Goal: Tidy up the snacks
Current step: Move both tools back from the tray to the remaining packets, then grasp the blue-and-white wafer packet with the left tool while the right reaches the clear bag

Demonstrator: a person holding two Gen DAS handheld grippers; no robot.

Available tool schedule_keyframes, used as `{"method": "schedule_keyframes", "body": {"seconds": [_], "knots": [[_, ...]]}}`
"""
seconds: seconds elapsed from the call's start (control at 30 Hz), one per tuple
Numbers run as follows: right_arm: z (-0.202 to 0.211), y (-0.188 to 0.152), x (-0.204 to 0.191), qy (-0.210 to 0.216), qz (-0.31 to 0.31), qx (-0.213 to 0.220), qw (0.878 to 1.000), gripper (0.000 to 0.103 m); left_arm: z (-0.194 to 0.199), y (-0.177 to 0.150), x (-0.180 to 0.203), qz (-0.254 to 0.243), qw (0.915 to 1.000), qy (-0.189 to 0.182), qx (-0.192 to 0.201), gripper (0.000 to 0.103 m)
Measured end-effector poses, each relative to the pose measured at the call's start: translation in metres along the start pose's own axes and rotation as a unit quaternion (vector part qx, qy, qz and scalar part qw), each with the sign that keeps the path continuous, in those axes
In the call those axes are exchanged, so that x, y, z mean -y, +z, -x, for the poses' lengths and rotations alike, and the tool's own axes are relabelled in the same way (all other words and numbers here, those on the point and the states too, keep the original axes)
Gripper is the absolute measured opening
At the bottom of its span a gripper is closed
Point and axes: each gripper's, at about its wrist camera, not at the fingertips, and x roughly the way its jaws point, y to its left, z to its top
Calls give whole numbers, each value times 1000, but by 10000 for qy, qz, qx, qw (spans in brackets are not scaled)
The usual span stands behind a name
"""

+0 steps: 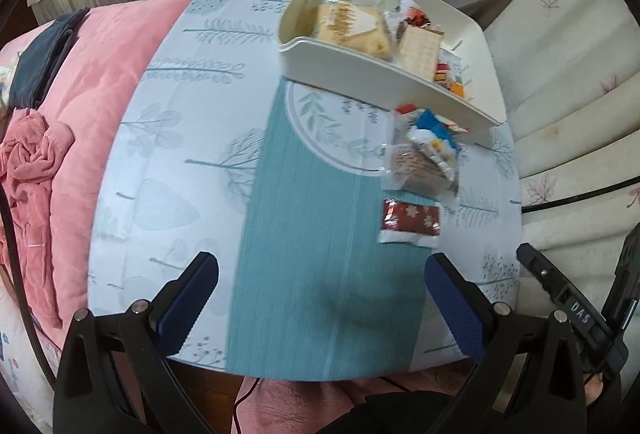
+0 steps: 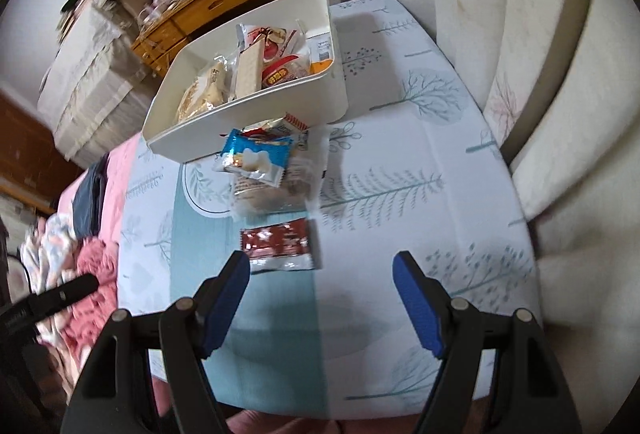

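A white bin (image 1: 340, 68) (image 2: 240, 126) stands at the table's far side with several wrapped snacks inside. In front of it lies a small heap of packets: a blue-and-white one (image 2: 256, 156) (image 1: 434, 138) on top of a clear-wrapped brown cake (image 2: 276, 190) (image 1: 420, 170). Closer to me a dark red packet (image 1: 410, 220) (image 2: 278, 242) lies flat. My left gripper (image 1: 322, 272) hangs open over the teal stripe, left of the red packet. My right gripper (image 2: 322, 270) is open too, its left finger (image 2: 228, 298) just below the red packet. Nothing sits between either pair of fingers.
The table (image 1: 180, 154) (image 2: 420, 194) wears a pale cloth with tree prints. Pink bedding (image 1: 80, 94) borders it on the left, a cream cushioned seat (image 2: 560, 114) on the right. A wooden desk (image 2: 224, 6) stands behind the bin. The other gripper's black body (image 1: 576, 310) shows at right.
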Motion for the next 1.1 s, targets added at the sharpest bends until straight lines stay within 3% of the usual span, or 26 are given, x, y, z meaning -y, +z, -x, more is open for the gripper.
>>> {"method": "schedule_keyframes", "body": {"seconds": [0.33, 0.57, 0.8, 1.03, 1.1], "knots": [[-15, 23, 13, 299, 1252, -129, 9916, 75, -40, 9, 61, -112, 9999, 39, -47, 103], [-33, 26, 9, 414, 2216, -191, 9741, 75, -88, 30, 92, -68, 9993, -23, -357, 103], [-53, 30, 3, 556, 3045, 19, 9509, 75, -124, 60, 109, 98, 9988, -19, -483, 103], [-87, 25, -2, 811, 3432, -143, 9357, 75, -143, 85, 110, 328, 9981, 38, -512, 102], [-96, 20, -8, 858, 3543, -223, 9309, 75, -145, 90, 107, 361, 9980, 37, -522, 97]]}}
